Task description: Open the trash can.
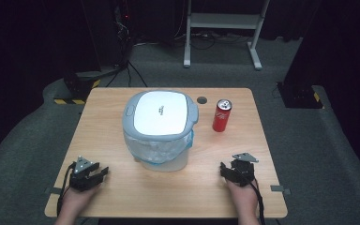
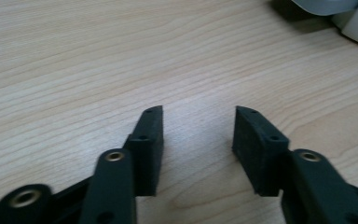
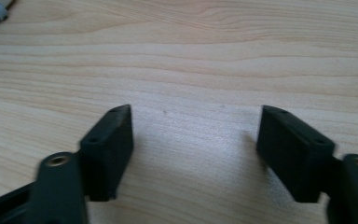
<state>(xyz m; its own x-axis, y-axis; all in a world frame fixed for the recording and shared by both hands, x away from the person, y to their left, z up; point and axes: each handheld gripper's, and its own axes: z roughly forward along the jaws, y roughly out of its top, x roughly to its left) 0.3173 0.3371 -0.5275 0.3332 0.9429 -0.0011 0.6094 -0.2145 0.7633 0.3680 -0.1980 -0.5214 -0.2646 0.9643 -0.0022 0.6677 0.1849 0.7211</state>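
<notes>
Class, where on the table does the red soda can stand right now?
In the high view, the red soda can stands upright on the table's far right part, just right of the lidded bin, apart from it.

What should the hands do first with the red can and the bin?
Probably reach the right gripper forward to the upright red soda can. Both it and the left gripper rest open and hold nothing at the near edge of the wooden table, and the white-lidded grey bin is shut.
</notes>
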